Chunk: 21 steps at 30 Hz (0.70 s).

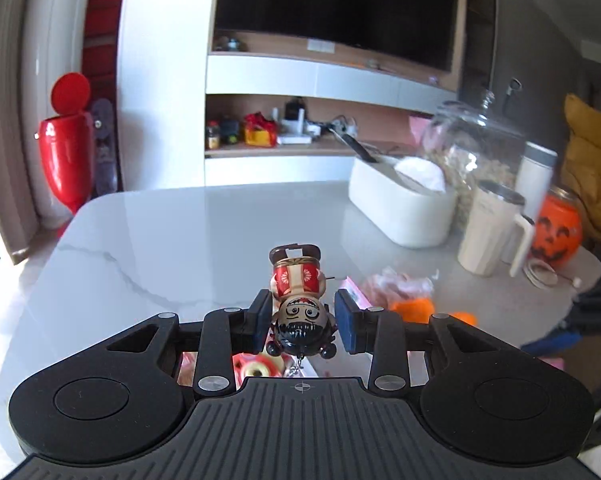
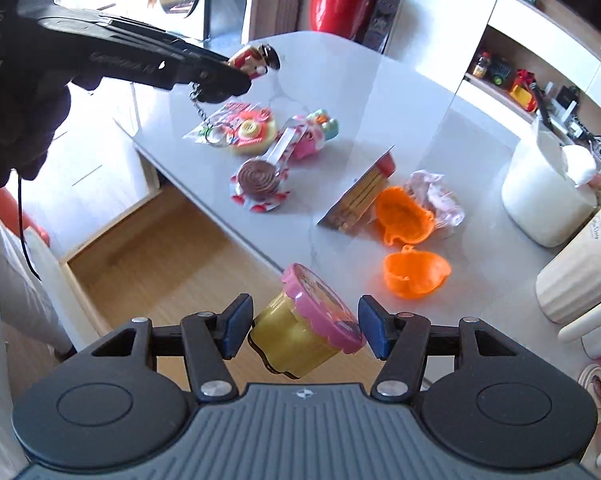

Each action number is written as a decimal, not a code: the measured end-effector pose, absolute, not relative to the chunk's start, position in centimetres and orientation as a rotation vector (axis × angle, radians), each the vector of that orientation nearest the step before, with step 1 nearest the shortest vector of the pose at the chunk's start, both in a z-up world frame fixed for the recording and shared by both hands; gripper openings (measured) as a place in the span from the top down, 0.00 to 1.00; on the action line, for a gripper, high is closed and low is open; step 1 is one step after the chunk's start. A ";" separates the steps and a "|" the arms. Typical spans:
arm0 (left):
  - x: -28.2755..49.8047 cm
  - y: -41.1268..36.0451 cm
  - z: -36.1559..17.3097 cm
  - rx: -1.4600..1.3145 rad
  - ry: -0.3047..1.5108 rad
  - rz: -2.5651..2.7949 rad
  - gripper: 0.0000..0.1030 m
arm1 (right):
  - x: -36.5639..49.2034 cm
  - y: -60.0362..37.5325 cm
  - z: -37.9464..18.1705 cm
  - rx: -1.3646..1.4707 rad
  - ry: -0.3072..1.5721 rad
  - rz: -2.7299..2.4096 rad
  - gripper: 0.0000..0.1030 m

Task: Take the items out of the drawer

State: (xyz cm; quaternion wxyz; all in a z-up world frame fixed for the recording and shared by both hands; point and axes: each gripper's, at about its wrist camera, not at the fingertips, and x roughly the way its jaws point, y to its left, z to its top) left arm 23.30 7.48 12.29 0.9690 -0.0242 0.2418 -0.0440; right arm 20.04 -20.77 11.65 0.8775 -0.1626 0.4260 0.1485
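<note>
From my remote station, I am seeing the left wrist camera looking nearly level across the marble table (image 1: 148, 240), low and close to its surface, facing the television (image 1: 332, 8) and shelving. The right wrist camera is looking steeply down from higher, over the table's edge (image 2: 400, 92) and the open drawer (image 2: 172, 256). Both views are sharing the tabletop, the white container (image 1: 400, 208) (image 2: 540, 200), the orange cups (image 1: 414, 308) (image 2: 414, 276) and the red vase (image 1: 64, 156) (image 2: 336, 0).
</note>
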 end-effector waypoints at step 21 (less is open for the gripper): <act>27.4 11.0 8.3 -0.164 0.518 -0.050 0.59 | 24.6 -27.1 10.2 -0.206 0.865 0.138 0.67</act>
